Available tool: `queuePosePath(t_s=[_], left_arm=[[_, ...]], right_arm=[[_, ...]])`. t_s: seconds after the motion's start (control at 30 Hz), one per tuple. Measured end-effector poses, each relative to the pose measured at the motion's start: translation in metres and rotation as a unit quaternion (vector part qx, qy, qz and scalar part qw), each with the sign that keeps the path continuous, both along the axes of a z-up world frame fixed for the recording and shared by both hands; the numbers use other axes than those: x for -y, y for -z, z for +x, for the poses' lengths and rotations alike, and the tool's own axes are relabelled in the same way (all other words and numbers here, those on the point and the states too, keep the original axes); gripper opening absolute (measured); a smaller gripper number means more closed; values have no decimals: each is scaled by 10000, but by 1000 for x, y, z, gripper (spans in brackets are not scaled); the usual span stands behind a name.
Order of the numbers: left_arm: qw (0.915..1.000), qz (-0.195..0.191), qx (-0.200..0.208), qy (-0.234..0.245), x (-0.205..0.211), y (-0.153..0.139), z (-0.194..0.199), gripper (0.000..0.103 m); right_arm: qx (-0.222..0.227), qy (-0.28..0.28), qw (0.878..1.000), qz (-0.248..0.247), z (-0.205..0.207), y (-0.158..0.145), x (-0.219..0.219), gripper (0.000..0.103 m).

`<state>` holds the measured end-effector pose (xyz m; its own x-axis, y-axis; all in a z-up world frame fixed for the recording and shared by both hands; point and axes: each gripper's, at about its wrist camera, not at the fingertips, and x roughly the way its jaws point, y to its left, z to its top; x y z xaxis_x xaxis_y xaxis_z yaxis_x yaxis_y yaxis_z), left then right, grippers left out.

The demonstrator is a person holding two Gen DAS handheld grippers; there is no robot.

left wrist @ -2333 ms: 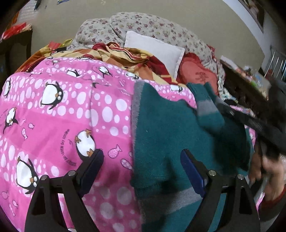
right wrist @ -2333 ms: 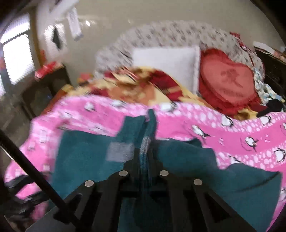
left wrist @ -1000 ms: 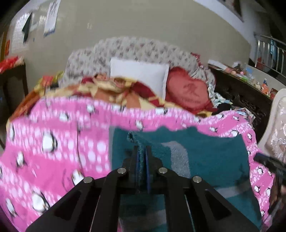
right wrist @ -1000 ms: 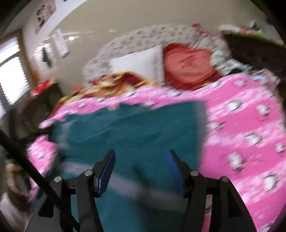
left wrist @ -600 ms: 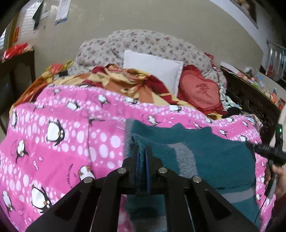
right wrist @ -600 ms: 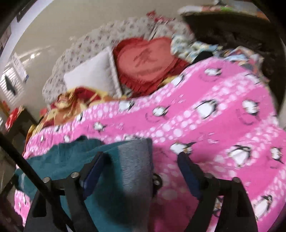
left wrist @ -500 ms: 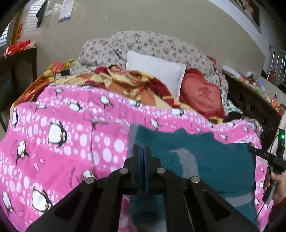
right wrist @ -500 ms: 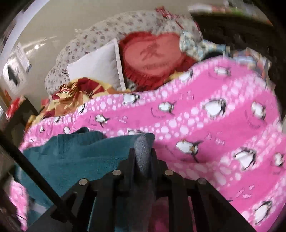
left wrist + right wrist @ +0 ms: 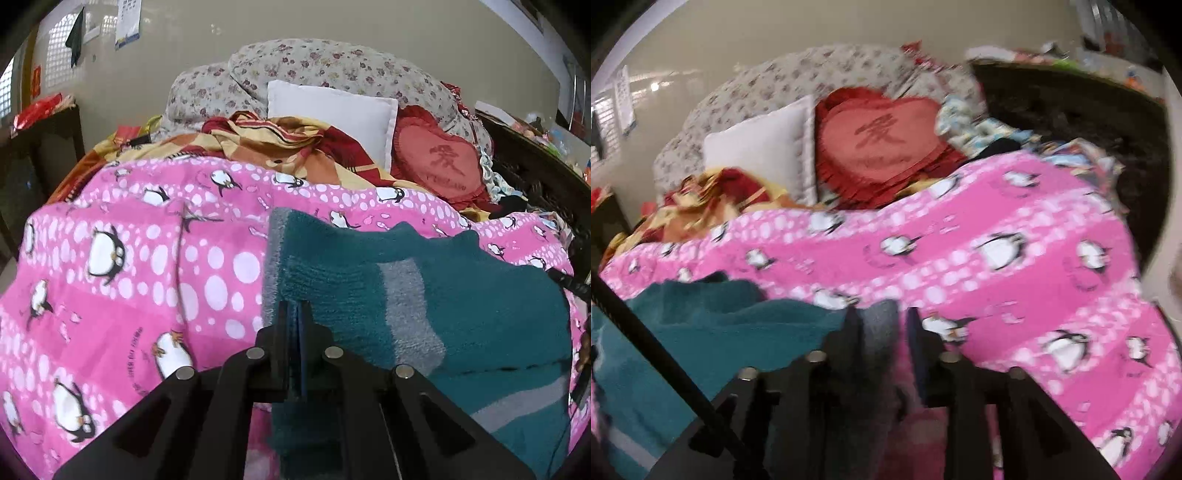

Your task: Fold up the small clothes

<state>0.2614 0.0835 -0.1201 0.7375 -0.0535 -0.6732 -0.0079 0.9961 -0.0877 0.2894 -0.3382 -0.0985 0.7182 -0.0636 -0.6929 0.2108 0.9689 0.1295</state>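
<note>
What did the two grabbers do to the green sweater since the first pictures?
The left gripper, open at first, shut on the teal sweater and folded its sleeve across. The right gripper dropped its sleeve, pinched the grey hem, and its jaws are opening again. The pink penguin blanket and pillows stayed put.

The right wrist view is smeared with motion blur, so whether the right gripper (image 9: pixel 882 325) presses the sweater's (image 9: pixel 713 325) grey hem is unclear, and the sweater runs off the left edge.
</note>
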Motion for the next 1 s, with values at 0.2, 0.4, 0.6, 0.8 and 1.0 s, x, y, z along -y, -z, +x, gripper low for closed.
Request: queuePosePath(t_s=[0.2, 0.4, 0.6, 0.8, 1.0], left_arm=[[9995, -229, 197, -90, -8, -25, -14, 25], [9992, -156, 321, 164, 23, -36, -15, 55], [9998, 151, -124, -34, 39, -5, 4, 55], [9994, -50, -187, -286, 20, 19, 4, 74], [9996, -157, 107, -221, 25, 3, -13, 74]], right_arm=[[210, -1217, 9896, 732, -46, -37, -30, 44], [114, -2332, 9709, 533, -63, -32, -119, 43], [-57, -2521, 9677, 81, -52, 0, -181, 40], [-285, -2533, 9668, -188, -62, 34, -180, 39], [-22, -2248, 9735, 415, -75, 5, -152, 38]])
